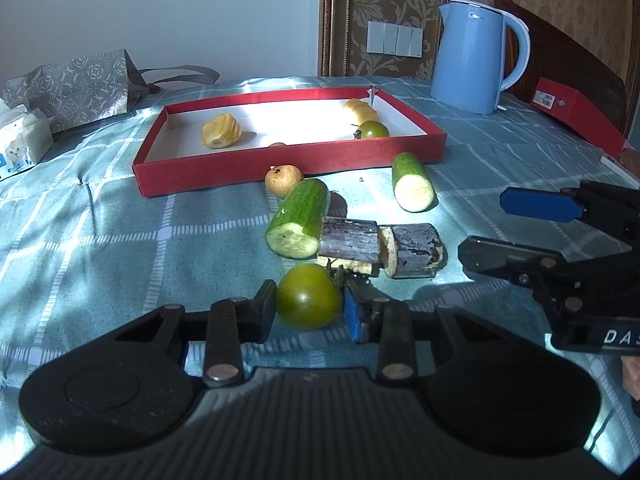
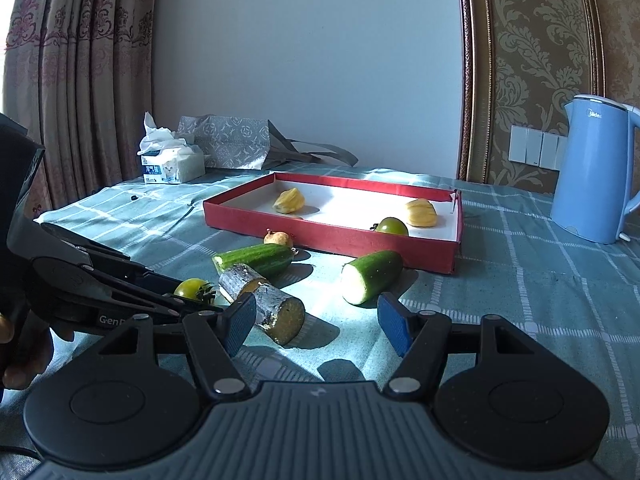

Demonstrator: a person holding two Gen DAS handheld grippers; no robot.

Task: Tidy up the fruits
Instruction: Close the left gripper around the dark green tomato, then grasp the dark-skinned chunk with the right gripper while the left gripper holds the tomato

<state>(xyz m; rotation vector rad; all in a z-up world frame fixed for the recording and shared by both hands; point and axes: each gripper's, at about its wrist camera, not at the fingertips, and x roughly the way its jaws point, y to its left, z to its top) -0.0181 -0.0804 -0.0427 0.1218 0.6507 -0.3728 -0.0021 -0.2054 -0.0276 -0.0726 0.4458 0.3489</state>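
Surface: counter (image 1: 120, 216) under a teal plaid cloth, patterned wallpaper and a blue kettle (image 1: 472, 56) behind.
Target bin: red tray (image 1: 288, 160) at the back of the counter, already holding a green tomato (image 1: 373, 129) and two yellow jackfruit pieces.
Left claw (image 1: 310, 312): clamped on the near green tomato (image 1: 309, 295), pads pressing both its sides; tomato sits low on the cloth, just in front of the sugarcane pieces (image 1: 380, 246).
Right claw (image 2: 316, 320): apart, nothing between the pads, hovering just short of the cucumber half (image 2: 370, 276).
Key relation: tray lies straight ahead of the left claw, beyond the cane and the other cucumber piece (image 1: 298, 220), so the tomato likely needs lifting over them.
Cucumber axis: runs diagonally toward the right claw, cut end nearest.
Loose: small longan (image 1: 283, 179) touching the tray wall.
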